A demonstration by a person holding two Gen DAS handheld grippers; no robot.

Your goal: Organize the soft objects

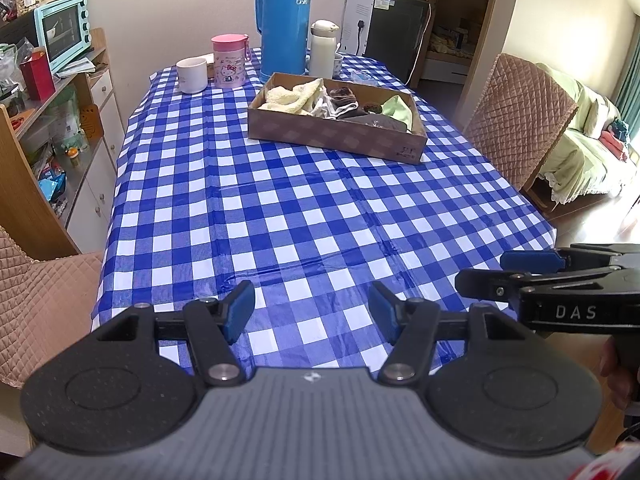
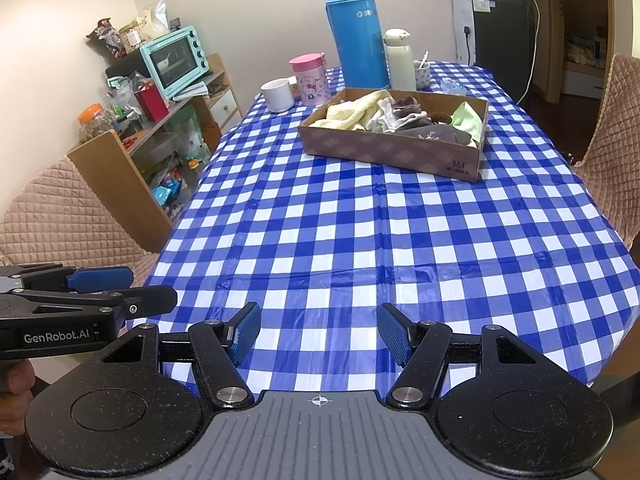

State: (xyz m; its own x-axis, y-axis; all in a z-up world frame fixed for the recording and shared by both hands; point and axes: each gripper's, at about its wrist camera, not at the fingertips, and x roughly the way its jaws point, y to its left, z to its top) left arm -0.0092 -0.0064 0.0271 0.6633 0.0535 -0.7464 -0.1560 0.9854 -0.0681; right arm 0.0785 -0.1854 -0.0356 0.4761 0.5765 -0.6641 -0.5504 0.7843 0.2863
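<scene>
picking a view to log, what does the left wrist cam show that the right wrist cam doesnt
Only the left wrist view shows the sofa with pale green cover at far right. Only the right wrist view shows the orange-lidded jar on the shelf. Both share the cardboard box of soft cloths, blue thermos, pink cup, white mug, and both open grippers: left gripper, right gripper.

We see a blue-and-white checked tablecloth point(image 1: 304, 208), a brown cardboard box point(image 1: 336, 136) holding a pale yellow towel point(image 1: 296, 96) and a light green cloth point(image 1: 396, 108), a bright blue flask point(image 1: 284, 20), a pink cup point(image 1: 230, 62), and a white mug point(image 1: 192, 75).
</scene>
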